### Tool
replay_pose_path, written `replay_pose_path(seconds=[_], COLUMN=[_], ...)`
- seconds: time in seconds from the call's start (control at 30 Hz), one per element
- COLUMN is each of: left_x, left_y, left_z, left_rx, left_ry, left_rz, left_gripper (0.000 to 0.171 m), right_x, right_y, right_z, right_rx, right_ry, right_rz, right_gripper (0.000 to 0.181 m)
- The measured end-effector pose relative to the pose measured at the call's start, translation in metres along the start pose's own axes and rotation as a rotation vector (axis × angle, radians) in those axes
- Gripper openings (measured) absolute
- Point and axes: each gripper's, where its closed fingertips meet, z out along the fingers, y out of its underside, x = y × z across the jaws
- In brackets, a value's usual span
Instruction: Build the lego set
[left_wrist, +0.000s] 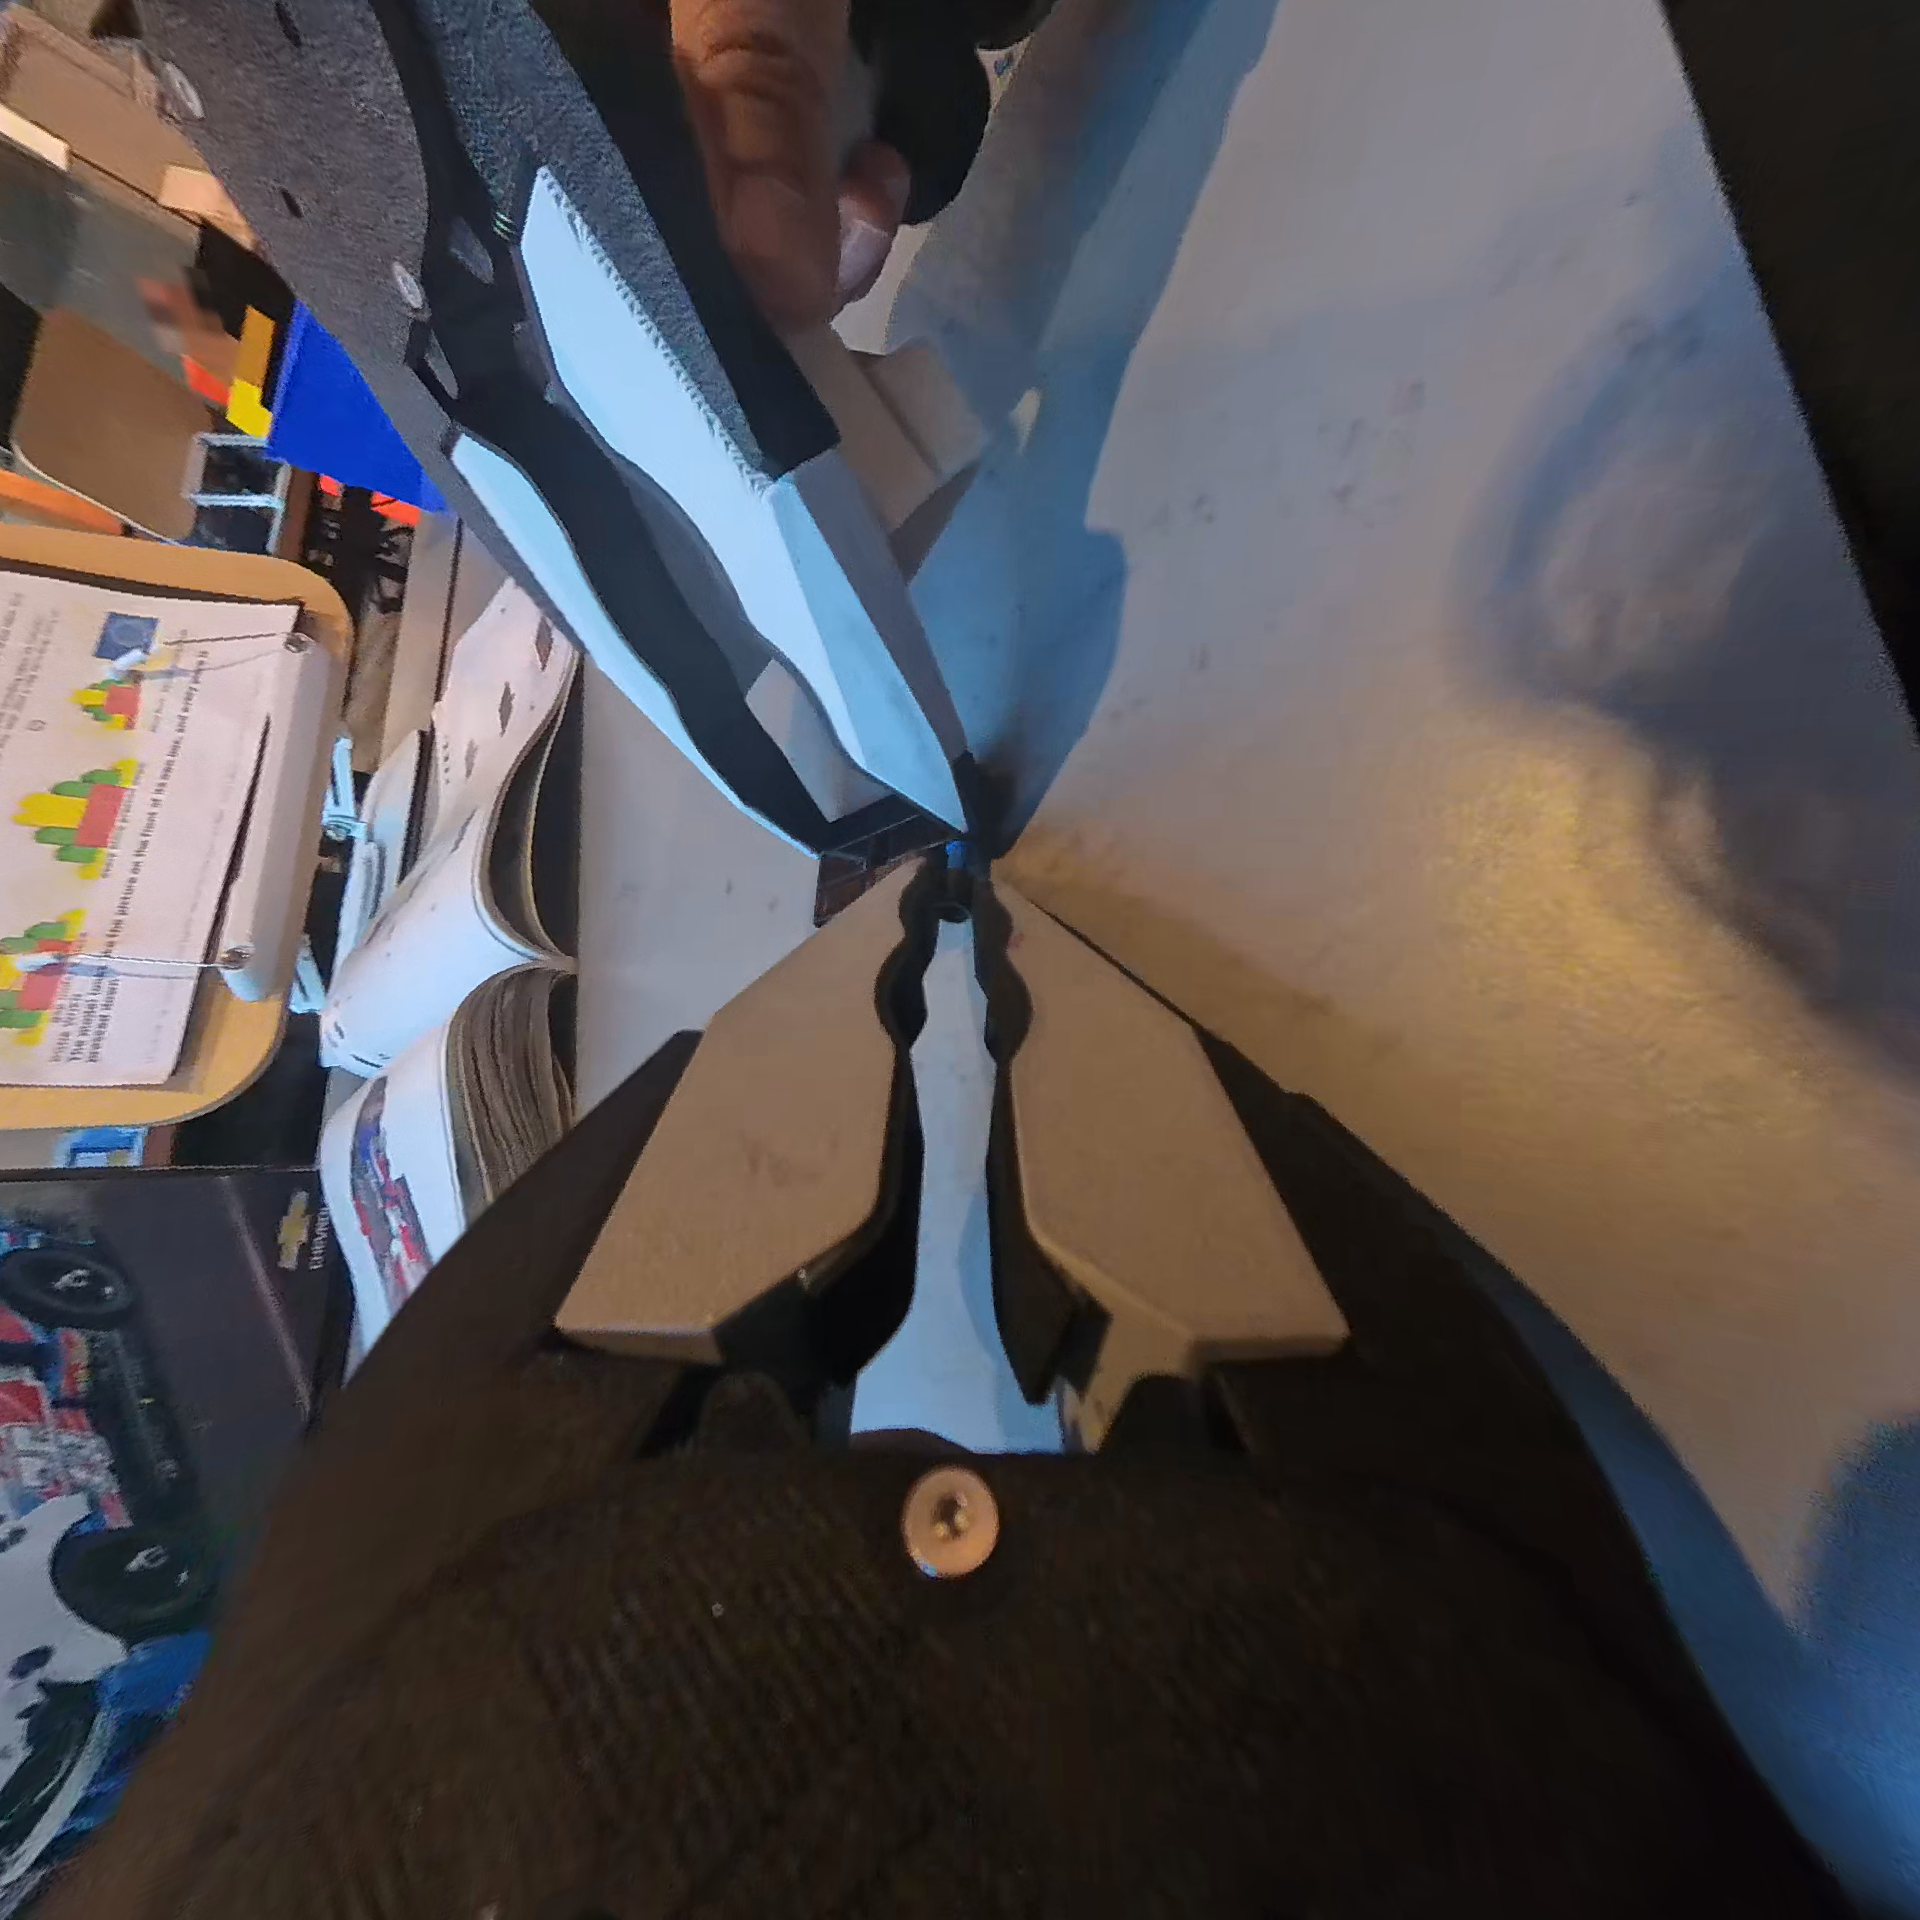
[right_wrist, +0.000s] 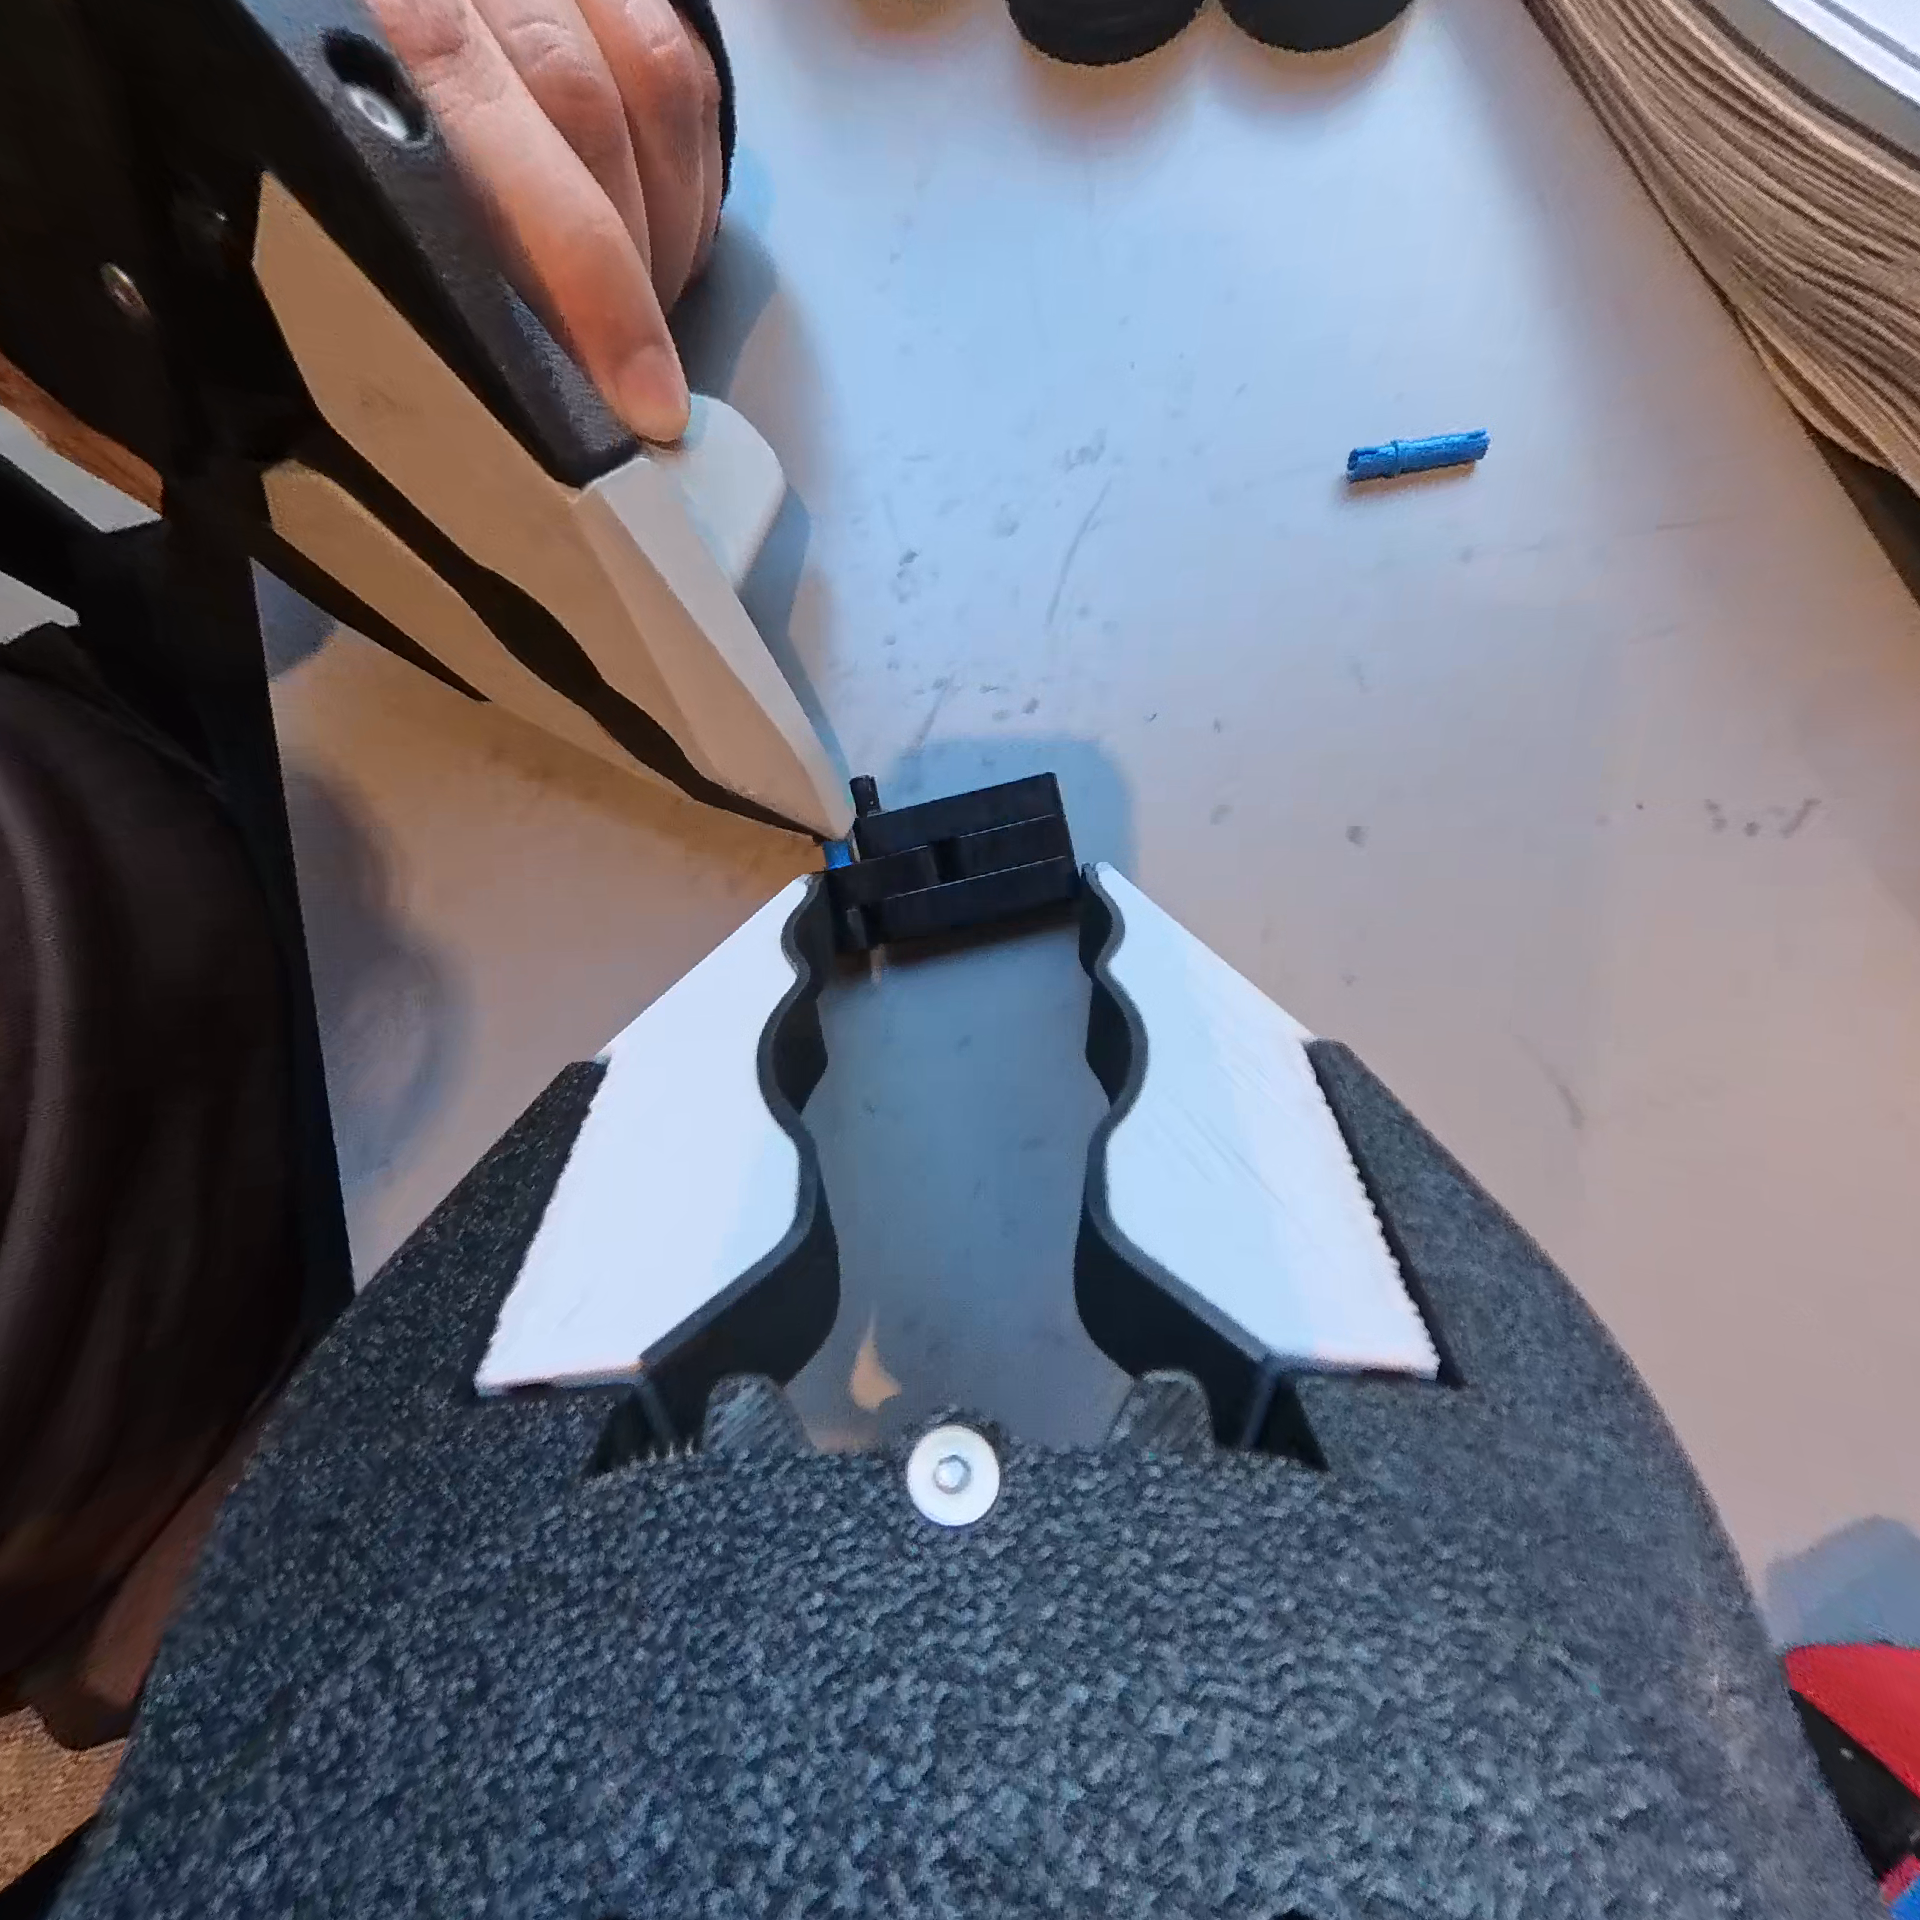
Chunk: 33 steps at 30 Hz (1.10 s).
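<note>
My right gripper (right_wrist: 953, 881) is shut on a small black lego assembly (right_wrist: 971, 857) and holds it just above the white table (right_wrist: 1351, 779). My left gripper (left_wrist: 953, 885) is shut on a short blue pin (left_wrist: 954, 856), with its tip against the left end of the assembly. In the right wrist view the left gripper (right_wrist: 831, 826) comes in from the upper left, and the blue pin (right_wrist: 836, 854) shows at its tip. In the left wrist view the right gripper (left_wrist: 894, 831) comes down from the upper left with the black assembly (left_wrist: 857, 881). A second blue pin (right_wrist: 1418, 457) lies loose on the table.
An open instruction booklet (left_wrist: 457, 883) lies to the left, next to a lego box (left_wrist: 156, 1403) and a wooden board with a printed sheet (left_wrist: 156, 831). Black tyres (right_wrist: 1112, 26) lie at the far edge. A red part (right_wrist: 1860, 1704) is at the lower right. My left and right fingertips are right by each other.
</note>
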Motion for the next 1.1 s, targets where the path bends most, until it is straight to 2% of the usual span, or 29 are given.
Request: replay_pose_path(seconds=[0.27, 0.4, 0.57, 0.63, 0.77, 0.9, 1.1], left_x=[0.003, 0.001, -0.002, -0.002, -0.01, -0.015, -0.014], left_y=[0.0, 0.0, -0.001, 0.0, 0.003, 0.003, 0.015], left_z=[0.001, 0.001, 0.0, -0.001, -0.005, -0.013, -0.022], left_rx=[0.016, 0.007, 0.015, 0.011, 0.018, 0.056, 0.029], left_ry=[0.103, 0.071, -0.03, -0.014, 0.011, 0.029, 0.107], left_rz=[-0.076, -0.054, 0.035, 0.008, -0.107, -0.181, -0.299], left_gripper=[0.0, 0.0, 0.0, 0.0, 0.012, 0.013, 0.016], right_x=[0.001, 0.003, 0.004, 0.003, 0.003, 0.003, 0.003], right_y=[-0.002, -0.003, -0.004, -0.005, -0.004, -0.004, -0.003], right_z=[0.003, 0.003, 0.003, 0.003, 0.003, 0.003, 0.001], right_rx=[-0.002, -0.001, 0.069, 0.075, 0.077, 0.08, 0.077], right_ry=[0.006, 0.017, -0.006, -0.011, -0.006, -0.01, -0.019], right_rz=[-0.02, -0.018, 0.016, 0.018, 0.013, 0.013, 0.029], right_gripper=[0.048, 0.048, 0.049, 0.049, 0.049, 0.049, 0.049])
